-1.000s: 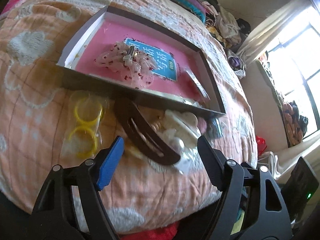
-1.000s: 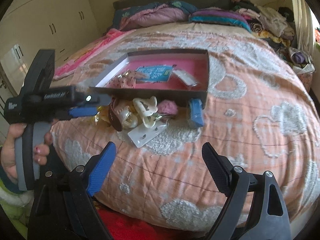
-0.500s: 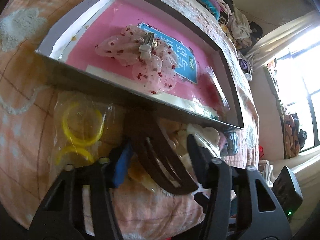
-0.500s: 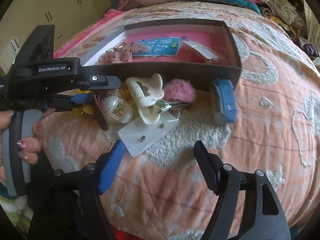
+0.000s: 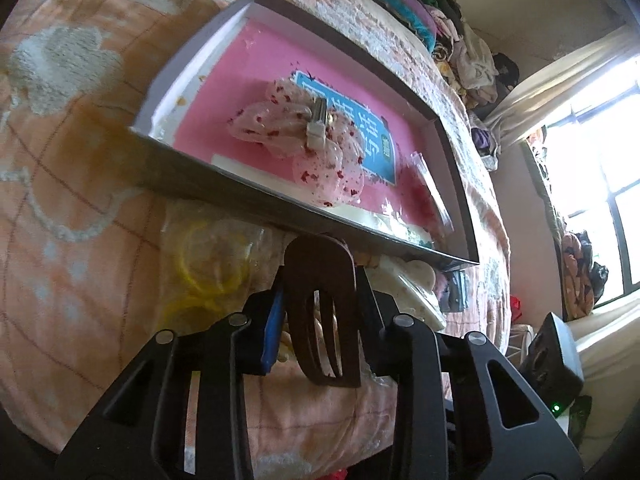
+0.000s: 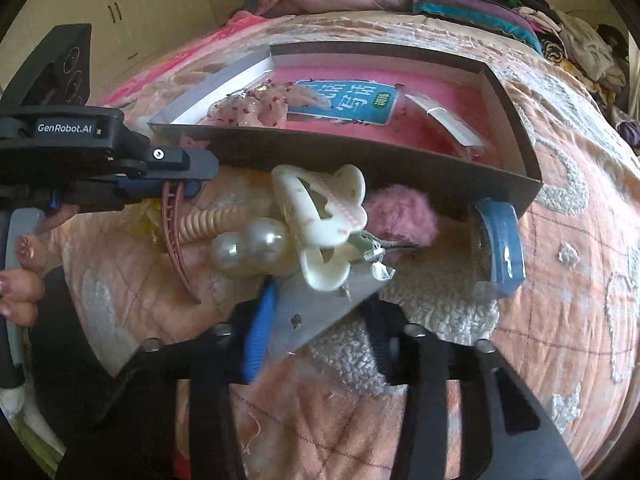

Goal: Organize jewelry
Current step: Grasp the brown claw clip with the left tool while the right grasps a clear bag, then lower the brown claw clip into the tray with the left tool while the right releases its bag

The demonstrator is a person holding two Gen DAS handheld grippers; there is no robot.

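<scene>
**Both grippers closing on pieces beside the box**

The jewelry lay in a heap on the bed, against the near wall of a shallow dark box (image 6: 384, 160). The left gripper (image 5: 320, 300) had a brown hair clip (image 5: 324, 312) between its jaws, which were closing and pressing its sides, the clip standing on edge. The right gripper (image 6: 316, 320) was closing its jaws around a white card (image 6: 320, 312) with small studs on it; its pads appeared to touch the card's edges, though blur made that hard to confirm.

Around the card sat a cream claw clip (image 6: 320, 220), two large pearls (image 6: 252, 246), a beige coil tie (image 6: 208, 220), a pink fluffy bobble (image 6: 400, 212) and a blue-rimmed item (image 6: 500, 248) at the box corner. A clear bag of yellow rings (image 5: 208, 264) lay left of the brown clip.

Inside the box, on its pink floor, were a sheer pink bow with red specks (image 5: 304, 140), a blue printed card (image 5: 360, 140) partly under it, and a clear sleeve (image 6: 444, 120) near the right wall.

The box's near wall hid the front strip of its floor. The blue-rimmed item's kind could not be made out. A hand (image 6: 24, 264) was cut off at the frame edge.
</scene>
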